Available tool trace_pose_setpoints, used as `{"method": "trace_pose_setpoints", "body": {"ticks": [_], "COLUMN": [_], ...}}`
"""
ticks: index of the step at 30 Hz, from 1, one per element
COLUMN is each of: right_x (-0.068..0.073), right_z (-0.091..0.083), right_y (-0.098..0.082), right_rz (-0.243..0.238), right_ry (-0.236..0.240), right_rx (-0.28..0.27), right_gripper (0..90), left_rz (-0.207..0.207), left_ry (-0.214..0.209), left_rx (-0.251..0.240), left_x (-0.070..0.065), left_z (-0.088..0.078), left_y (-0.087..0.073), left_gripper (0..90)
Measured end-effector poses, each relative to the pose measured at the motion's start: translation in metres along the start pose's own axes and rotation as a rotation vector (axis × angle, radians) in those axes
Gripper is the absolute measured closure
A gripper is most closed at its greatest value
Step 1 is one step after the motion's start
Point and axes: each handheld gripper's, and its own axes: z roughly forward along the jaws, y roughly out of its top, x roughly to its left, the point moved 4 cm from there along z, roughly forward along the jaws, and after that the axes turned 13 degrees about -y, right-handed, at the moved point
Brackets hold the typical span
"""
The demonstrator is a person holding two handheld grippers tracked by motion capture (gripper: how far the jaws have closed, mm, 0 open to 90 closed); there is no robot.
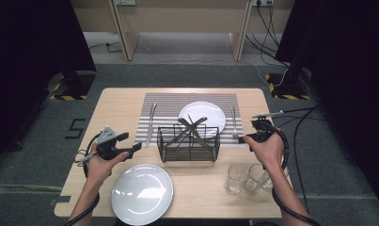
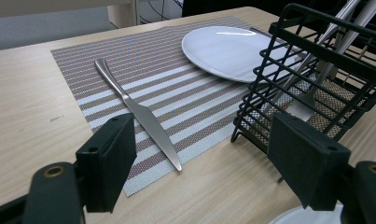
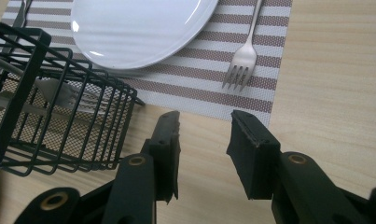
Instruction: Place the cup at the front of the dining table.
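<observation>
Ahead of the right gripper: fork [image 3: 242, 59] on the striped placemat [image 3: 199, 88], tines toward the jaws, a short way beyond the tips.
Right gripper [image 3: 203, 140]: jaws apart with bare table between them, clamped on nothing; it hovers just short of the placemat's near edge.
Left of the right gripper: black wire basket [image 3: 50, 121] with cutlery leaning inside.
Beyond the basket: white plate [image 3: 139, 28] on the placemat, its rim near the fork's handle.
Left gripper [image 2: 199, 158]: jaws wide apart, nothing between them, held over the table.
Ahead of the left gripper: knife [image 2: 139, 116] on the placemat, tip pointing back toward the jaws.
Right of the left gripper: the basket, close by its right jaw.
Near the person's side: second plate [image 1: 141, 193] and three glasses [image 1: 248, 178].
</observation>
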Motion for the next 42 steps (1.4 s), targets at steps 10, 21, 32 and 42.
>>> {"method": "trace_pose_setpoints", "body": {"ticks": [10,21,32,42], "right_x": [0.001,0.006,0.014,0.016], "right_z": [-0.005,-0.018,-0.033,-0.045], "right_y": [-0.009,-0.023,-0.039,-0.047], "right_rz": [-0.01,-0.037,-0.089,-0.107], "right_ry": [0.005,0.007,0.047,0.063], "right_rx": [0.008,0.015,0.026,0.024], "right_gripper": [62.7,62.6,63.2,63.9], "left_rz": [0.004,0.009,0.01,0.012], "left_ry": [0.001,-0.001,0.001,0.002], "left_rx": [-0.008,-0.015,-0.009,-0.014], "left_x": [-0.002,-0.003,-0.003,-0.004], "left_z": [-0.002,-0.006,-0.006,-0.008], "left_y": [0.0,0.001,0.0,0.002], "left_gripper": [23.4,23.4,23.4,23.4]}}
